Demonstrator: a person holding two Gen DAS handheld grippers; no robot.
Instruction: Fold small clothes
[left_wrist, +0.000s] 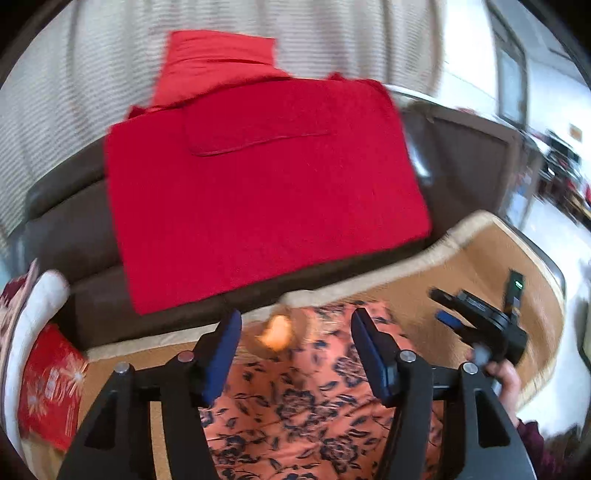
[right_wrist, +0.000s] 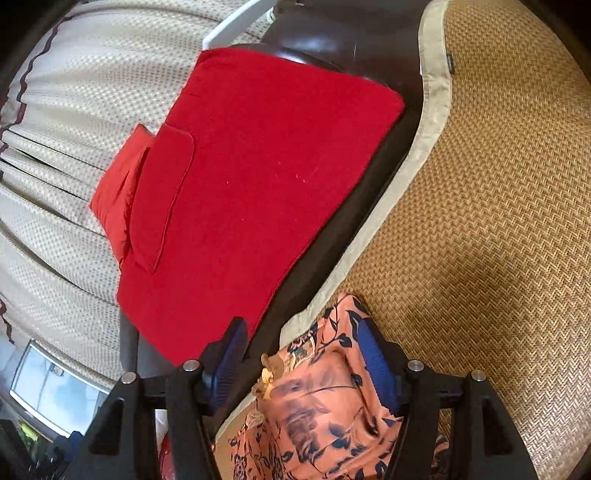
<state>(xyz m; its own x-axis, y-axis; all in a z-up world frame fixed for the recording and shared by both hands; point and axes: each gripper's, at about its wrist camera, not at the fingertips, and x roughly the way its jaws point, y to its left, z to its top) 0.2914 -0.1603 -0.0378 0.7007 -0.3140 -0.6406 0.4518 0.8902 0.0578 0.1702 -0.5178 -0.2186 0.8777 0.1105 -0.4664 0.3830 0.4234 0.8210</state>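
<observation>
An orange garment with a dark blue flower print (left_wrist: 303, 398) lies on a woven straw mat (left_wrist: 498, 266). My left gripper (left_wrist: 295, 317) hangs open above it, and nothing sits between its blue pads (left_wrist: 221, 354). A hand holds my right gripper (left_wrist: 439, 304) over the mat, just right of the garment. In the right wrist view that gripper (right_wrist: 301, 326) stands open over the garment's bunched edge (right_wrist: 314, 406). The cloth lies beneath the wide gap, and the right pad (right_wrist: 376, 362) is close beside a fold. Nothing is gripped.
A red knitted cloth (left_wrist: 258, 192) covers a dark brown seat (left_wrist: 74, 229) beyond the mat's beige border (right_wrist: 428, 122). Behind it are a red cushion (left_wrist: 218, 62) and pale curtains (right_wrist: 55, 147). A red printed bag (left_wrist: 48, 387) stands at the left.
</observation>
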